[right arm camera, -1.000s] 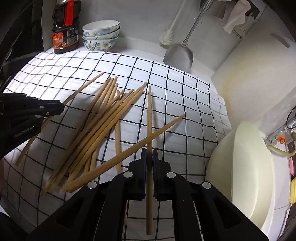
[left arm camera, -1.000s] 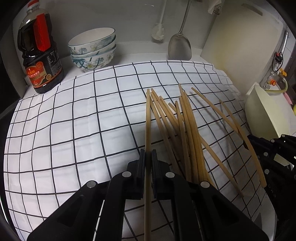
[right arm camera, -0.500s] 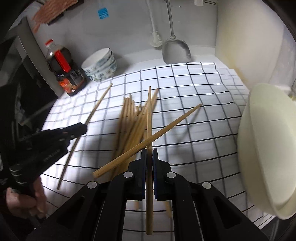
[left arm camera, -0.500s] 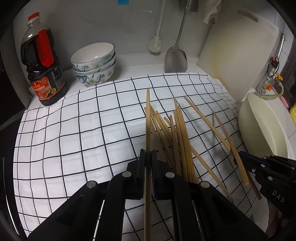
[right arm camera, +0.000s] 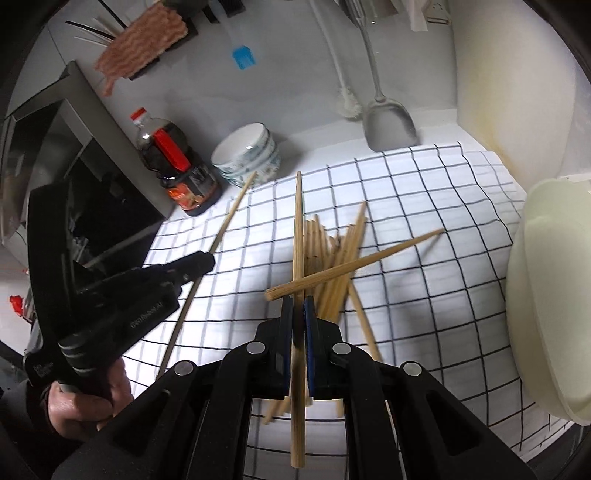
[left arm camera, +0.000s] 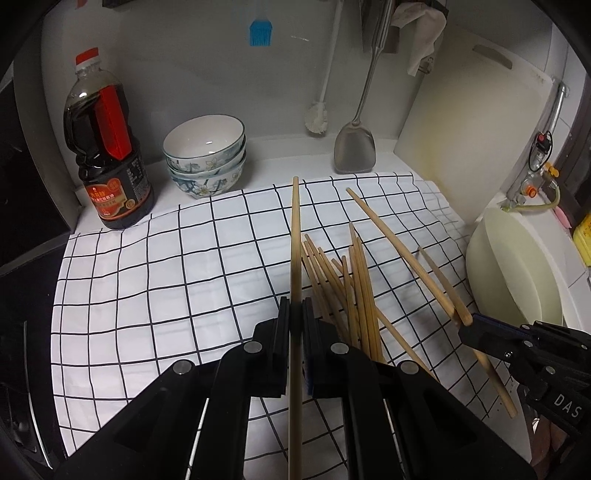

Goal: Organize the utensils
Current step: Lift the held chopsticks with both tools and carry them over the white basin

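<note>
cloth (left arm camera: 177,280): white, black grid
chopsticks (left arm camera: 354,291): tan
bowls (left arm camera: 205,162): white, blue floral
bottle (left arm camera: 107,147): dark, red cap
brush (left arm camera: 261,32): blue
grippers (left arm camera: 294,314): black

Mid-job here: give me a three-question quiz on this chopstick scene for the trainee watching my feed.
1. True or false: each claw, the left claw and the right claw, is shut on one chopstick.
2. What is stacked beside the dark sauce bottle?
A. plates
B. bowls
C. cups
3. Fill in: the loose chopsticks lie on a white cloth with a black ____ pattern.

Key:
1. True: the left chopstick and the right chopstick are each clamped.
2. B, the floral bowls.
3. Grid.
</note>
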### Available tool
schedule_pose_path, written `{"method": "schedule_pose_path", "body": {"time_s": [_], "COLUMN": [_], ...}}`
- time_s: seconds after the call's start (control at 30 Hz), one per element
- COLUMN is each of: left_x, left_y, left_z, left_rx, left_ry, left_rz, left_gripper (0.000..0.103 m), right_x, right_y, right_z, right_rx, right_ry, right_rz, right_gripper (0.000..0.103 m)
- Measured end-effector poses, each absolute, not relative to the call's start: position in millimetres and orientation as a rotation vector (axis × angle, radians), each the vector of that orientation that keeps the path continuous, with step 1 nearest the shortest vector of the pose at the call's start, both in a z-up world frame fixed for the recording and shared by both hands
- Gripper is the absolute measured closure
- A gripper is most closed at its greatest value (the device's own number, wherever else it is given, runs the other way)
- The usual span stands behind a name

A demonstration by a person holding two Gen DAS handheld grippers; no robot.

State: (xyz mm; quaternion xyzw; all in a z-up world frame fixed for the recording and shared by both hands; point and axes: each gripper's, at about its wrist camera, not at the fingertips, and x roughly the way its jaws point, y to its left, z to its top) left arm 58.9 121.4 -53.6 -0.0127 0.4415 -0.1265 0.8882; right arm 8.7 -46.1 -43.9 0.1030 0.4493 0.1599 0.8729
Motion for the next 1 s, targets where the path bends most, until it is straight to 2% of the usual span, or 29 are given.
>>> {"method": "schedule_pose_path", "body": {"time_s": [0.53,1.0], "left_x": [43.3,35.2], "left_y": [132.0,13.9], "left_z": [-13.0,5.5], "left_rx": [-0.035,-0.008], "left_ry": [0.859,0.842], "left_rz": [-0.255,-0.509], "left_gripper": [0.096,0.096], "right_x": [10.3,-30.6], "right_y": [-41.3,-179.8], "right_z": [2.2,10.0], "right_rx": [0.241,0.292], "right_ry": [0.823,0.761], "right_rz": [0.393,0.082], "right_gripper": [0.097,0.097]}}
